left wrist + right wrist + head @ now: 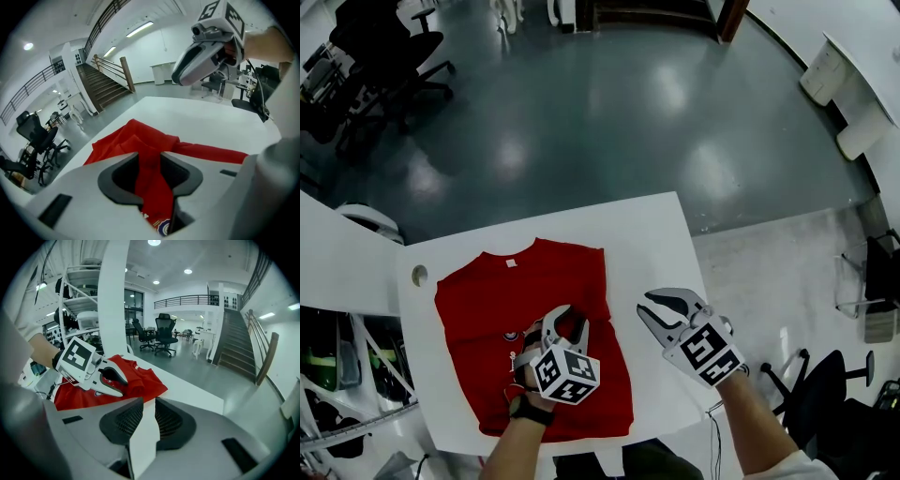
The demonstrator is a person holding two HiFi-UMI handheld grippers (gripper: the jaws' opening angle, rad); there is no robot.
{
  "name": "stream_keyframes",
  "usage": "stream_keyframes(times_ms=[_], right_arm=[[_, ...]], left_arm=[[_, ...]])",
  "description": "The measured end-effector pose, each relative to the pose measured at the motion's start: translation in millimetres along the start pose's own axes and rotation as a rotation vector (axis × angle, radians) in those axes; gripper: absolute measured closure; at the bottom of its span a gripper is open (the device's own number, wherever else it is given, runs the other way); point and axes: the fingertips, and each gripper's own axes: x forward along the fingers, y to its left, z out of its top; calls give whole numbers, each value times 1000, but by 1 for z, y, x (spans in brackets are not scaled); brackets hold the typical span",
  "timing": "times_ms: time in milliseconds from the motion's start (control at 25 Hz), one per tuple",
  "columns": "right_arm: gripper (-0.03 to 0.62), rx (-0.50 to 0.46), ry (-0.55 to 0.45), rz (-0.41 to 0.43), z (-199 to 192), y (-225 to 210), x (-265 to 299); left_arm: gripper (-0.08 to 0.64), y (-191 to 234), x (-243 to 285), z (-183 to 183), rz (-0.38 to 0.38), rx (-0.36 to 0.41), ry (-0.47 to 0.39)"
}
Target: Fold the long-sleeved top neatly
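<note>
Left gripper (567,323): I have it tipped down over the red top (487,300), jaws apart, cloth between them unpinched. Right gripper (647,303): jaws apart, empty, beside the top. Top lies on the white counter (647,234).

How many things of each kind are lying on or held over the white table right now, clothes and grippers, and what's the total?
Red top: 1
Grippers: 2 (left gripper, right gripper)
Total: 3
</note>
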Motion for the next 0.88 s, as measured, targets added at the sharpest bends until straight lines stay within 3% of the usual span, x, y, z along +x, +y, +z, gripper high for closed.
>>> stream_keyframes(times_ms=[320, 880], right_arm=[[497, -38, 9, 49, 8, 37, 10], [497, -67, 96, 140, -19, 121, 23]], left_arm=[[377, 3, -35, -13, -25, 25, -30], [377, 7, -110, -137, 5, -42, 71]])
